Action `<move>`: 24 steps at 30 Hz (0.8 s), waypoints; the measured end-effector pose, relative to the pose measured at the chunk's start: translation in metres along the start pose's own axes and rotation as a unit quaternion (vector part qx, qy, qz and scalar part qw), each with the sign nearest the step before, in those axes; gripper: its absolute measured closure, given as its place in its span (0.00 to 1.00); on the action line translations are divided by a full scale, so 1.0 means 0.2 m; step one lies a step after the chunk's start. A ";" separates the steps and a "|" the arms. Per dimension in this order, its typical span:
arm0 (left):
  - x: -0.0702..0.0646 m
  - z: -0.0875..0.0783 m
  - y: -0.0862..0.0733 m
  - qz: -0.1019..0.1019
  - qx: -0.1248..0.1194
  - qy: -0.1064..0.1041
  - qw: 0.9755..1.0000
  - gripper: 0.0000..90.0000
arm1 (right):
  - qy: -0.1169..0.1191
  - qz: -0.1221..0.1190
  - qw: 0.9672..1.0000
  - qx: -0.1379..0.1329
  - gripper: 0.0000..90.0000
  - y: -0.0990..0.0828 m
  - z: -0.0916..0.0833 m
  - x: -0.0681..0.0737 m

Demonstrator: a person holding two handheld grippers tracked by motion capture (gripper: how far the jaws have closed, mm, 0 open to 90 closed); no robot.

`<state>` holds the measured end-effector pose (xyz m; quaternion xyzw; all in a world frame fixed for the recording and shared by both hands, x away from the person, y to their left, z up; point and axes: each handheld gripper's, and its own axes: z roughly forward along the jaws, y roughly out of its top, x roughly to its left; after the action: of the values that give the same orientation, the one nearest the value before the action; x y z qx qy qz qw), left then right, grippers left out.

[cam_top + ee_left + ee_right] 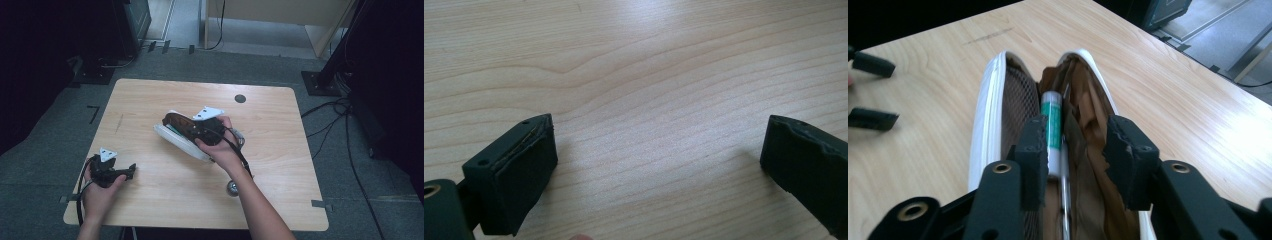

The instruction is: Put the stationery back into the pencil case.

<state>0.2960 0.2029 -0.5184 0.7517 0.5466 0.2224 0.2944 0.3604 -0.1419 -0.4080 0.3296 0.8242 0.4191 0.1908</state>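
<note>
At the table's (150, 100) centre, the right gripper (1075, 150) hovered over an open white pencil case (985, 120), jaws partly spread and straddling a green-and-white tube (1052, 127) and a slim metal pen (1064, 200) inside without visibly pressing either, seemingly lined up to pick one out. The case's brown lining gaped toward twelve o'clock. At eight o'clock, the left gripper (659, 165) rested low over bare wood, jaws wide and empty, apparently parked clear of the work
</note>
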 end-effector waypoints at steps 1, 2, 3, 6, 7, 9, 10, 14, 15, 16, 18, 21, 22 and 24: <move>0.00 0.00 0.00 0.000 0.000 0.000 1.000 0.02 | 0.001 0.000 1.000 0.001 0.65 -0.01 -0.02 0.00; 0.00 0.00 0.00 0.000 0.000 0.000 1.000 0.02 | 0.001 0.000 1.000 0.002 0.63 -0.02 -0.05 0.00; 0.00 0.00 0.00 0.000 0.000 0.000 1.000 0.02 | 0.000 -0.001 1.000 0.000 0.62 -0.04 -0.07 0.00; 0.00 0.00 0.00 0.000 0.000 0.000 1.000 0.02 | 0.005 0.003 1.000 -0.006 0.59 -0.07 -0.13 0.00; 0.00 0.00 0.00 0.000 0.000 0.000 1.000 0.02 | 0.005 0.000 1.000 -0.010 0.59 -0.09 -0.15 0.00; 0.00 0.00 0.00 0.000 0.000 0.000 1.000 0.02 | 0.009 -0.005 1.000 -0.012 0.57 -0.11 -0.18 0.01; 0.00 0.00 0.00 0.001 0.000 0.000 1.000 0.02 | 0.009 -0.005 1.000 -0.014 0.55 -0.13 -0.20 0.01; 0.00 0.00 0.00 0.001 0.000 0.000 1.000 0.02 | 0.010 0.004 1.000 -0.023 0.51 -0.18 -0.26 0.02; 0.00 0.00 0.00 0.000 0.000 0.000 1.000 0.02 | 0.009 0.005 1.000 -0.024 0.51 -0.20 -0.27 0.02; 0.00 0.00 0.00 -0.001 -0.001 0.000 1.000 0.02 | 0.009 0.005 1.000 -0.024 0.50 -0.21 -0.28 0.02; 0.00 0.00 0.00 0.000 -0.001 0.000 1.000 0.02 | 0.003 0.009 1.000 -0.023 0.49 -0.25 -0.30 0.02; 0.00 0.00 0.00 -0.001 0.000 0.000 1.000 0.02 | 0.002 0.017 1.000 -0.020 0.48 -0.31 -0.33 0.01; 0.00 0.00 0.00 -0.001 0.000 0.000 1.000 0.02 | 0.002 0.020 1.000 -0.019 0.47 -0.34 -0.33 0.01; 0.00 0.00 0.00 -0.001 0.000 0.000 1.000 0.02 | 0.001 0.023 1.000 -0.013 0.47 -0.38 -0.35 0.00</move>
<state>0.2963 0.2026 -0.5184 0.7513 0.5470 0.2223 0.2947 0.2906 -0.2145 -0.4309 0.3460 0.8109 0.4344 0.1844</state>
